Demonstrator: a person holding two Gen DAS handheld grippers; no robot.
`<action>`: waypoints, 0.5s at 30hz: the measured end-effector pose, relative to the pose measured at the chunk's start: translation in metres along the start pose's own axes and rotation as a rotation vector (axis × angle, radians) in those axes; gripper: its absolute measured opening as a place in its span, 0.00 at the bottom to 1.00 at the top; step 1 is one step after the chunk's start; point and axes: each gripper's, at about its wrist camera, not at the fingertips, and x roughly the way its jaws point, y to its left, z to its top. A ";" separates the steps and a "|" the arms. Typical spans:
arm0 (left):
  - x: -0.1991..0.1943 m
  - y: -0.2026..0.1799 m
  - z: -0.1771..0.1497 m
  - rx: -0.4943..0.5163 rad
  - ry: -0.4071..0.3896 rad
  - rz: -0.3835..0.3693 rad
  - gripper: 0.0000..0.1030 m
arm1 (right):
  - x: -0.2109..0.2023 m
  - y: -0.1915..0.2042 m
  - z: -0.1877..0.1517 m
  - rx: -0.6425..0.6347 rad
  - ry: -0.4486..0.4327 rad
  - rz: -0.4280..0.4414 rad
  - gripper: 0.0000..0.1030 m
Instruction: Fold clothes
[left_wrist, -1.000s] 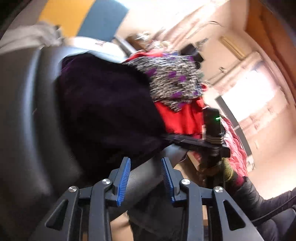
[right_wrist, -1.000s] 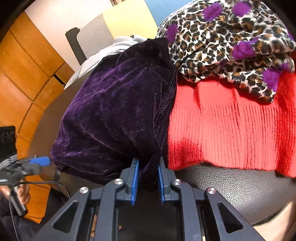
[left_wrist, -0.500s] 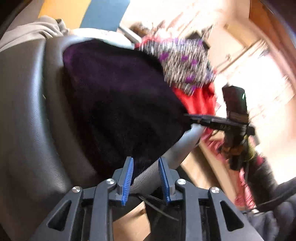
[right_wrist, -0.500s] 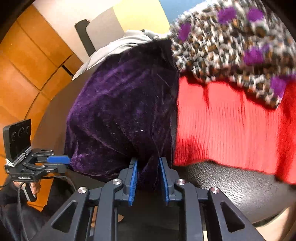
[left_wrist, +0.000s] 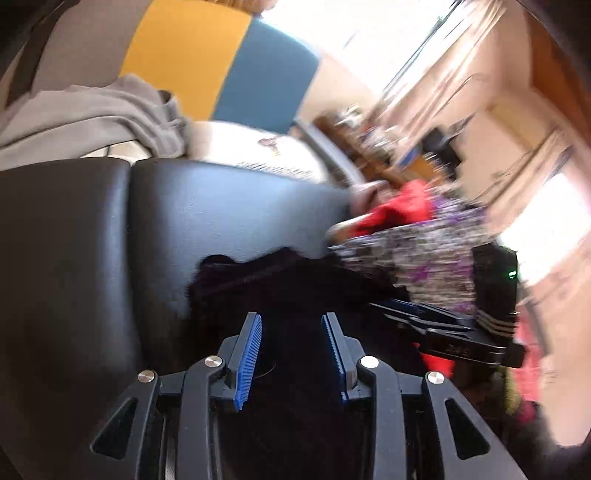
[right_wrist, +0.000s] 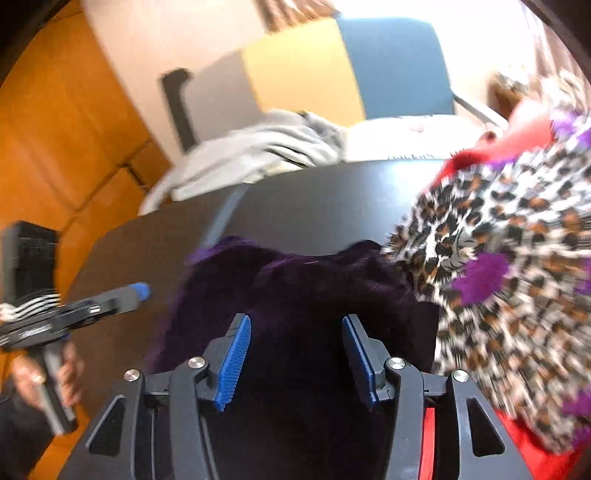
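Your left tool is black plastic, its two fingers lined with ribbed blue pads and fastened by round silver screws. Your right tool matches it: black frame, blue pads, silver screws. A bare hand, ring on one finger, shows at its side.

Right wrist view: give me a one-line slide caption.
Open right hand-held gripper over the dark purple velvet garment on a black cushion, beside a leopard-print garment.

Right gripper (jaws apart) over purple velvet garment.
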 end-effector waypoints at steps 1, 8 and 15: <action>0.019 0.000 -0.004 0.008 0.027 0.024 0.31 | 0.014 -0.009 -0.001 0.031 0.014 0.000 0.51; 0.029 0.010 -0.020 -0.039 0.009 0.033 0.29 | 0.028 -0.007 -0.014 -0.022 -0.048 -0.033 0.53; -0.043 0.056 -0.044 -0.286 -0.127 -0.036 0.36 | 0.041 0.043 -0.019 -0.143 -0.010 0.055 0.83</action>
